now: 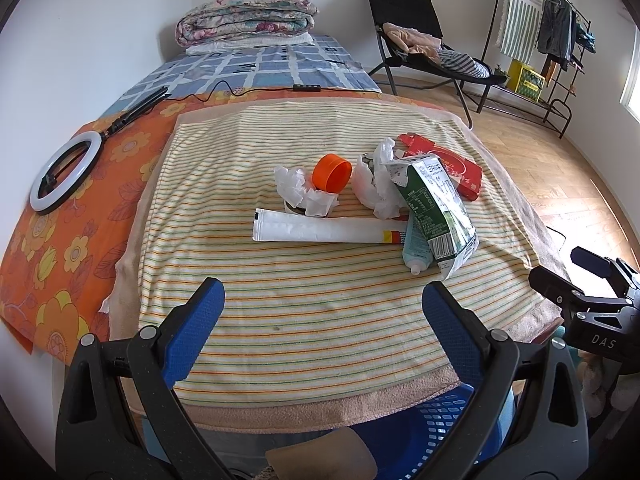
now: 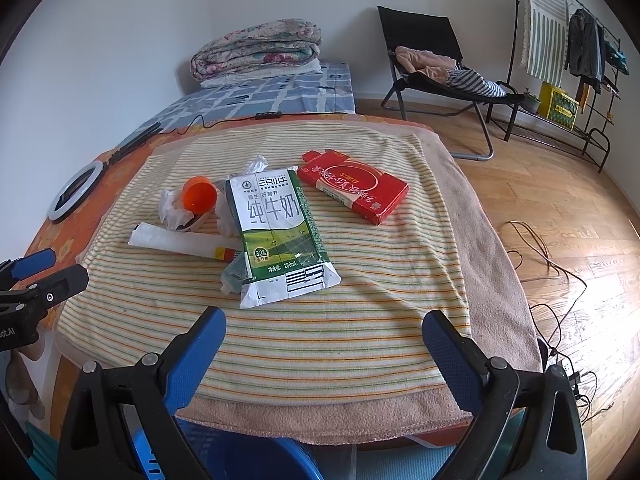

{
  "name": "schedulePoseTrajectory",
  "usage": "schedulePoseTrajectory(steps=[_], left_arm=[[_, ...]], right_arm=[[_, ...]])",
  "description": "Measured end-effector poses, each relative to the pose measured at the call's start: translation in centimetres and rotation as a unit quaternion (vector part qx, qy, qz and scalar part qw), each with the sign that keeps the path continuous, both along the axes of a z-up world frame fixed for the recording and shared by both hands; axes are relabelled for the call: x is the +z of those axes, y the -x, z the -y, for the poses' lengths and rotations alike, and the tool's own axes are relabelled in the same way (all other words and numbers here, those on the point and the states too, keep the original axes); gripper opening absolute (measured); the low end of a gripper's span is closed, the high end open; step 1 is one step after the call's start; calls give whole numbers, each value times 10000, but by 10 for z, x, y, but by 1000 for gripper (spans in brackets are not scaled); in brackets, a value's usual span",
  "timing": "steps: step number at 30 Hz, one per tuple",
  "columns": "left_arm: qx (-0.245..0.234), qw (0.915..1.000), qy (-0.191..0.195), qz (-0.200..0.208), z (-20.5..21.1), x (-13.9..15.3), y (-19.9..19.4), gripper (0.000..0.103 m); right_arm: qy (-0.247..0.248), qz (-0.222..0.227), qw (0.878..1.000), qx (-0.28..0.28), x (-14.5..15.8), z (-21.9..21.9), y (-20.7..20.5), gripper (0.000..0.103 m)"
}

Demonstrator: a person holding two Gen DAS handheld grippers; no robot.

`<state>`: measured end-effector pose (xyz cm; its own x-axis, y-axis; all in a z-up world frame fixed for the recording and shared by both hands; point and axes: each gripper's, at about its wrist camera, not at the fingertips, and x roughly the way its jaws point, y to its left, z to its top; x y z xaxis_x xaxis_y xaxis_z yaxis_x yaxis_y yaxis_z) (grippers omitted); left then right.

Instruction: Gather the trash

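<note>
Trash awaits on the striped towel-covered surface [image 2: 360,320]. Green-and-white flattened milk carton [image 2: 276,236] lies lengthwise straight ahead of the spread, empty right gripper [image 2: 324,340], nearer than the equally spread left gripper [image 1: 323,312].

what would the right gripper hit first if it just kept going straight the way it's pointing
Probably the milk carton: it lies straight ahead of the open right gripper, nearest along the striped towel. Depth is uncertain; angled lower, the towel comes first.
</note>
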<state>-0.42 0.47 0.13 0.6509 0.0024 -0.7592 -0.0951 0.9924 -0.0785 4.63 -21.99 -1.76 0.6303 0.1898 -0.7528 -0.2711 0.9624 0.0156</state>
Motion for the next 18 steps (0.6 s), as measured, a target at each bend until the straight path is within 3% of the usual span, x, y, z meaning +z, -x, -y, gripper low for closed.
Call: schedulePoseTrajectory(steps=[18], left_arm=[[-56,10000,-34,-45,-3,-10,2,101]], right_arm=[[40,-118,9999,0,-5,-1,-4,101]])
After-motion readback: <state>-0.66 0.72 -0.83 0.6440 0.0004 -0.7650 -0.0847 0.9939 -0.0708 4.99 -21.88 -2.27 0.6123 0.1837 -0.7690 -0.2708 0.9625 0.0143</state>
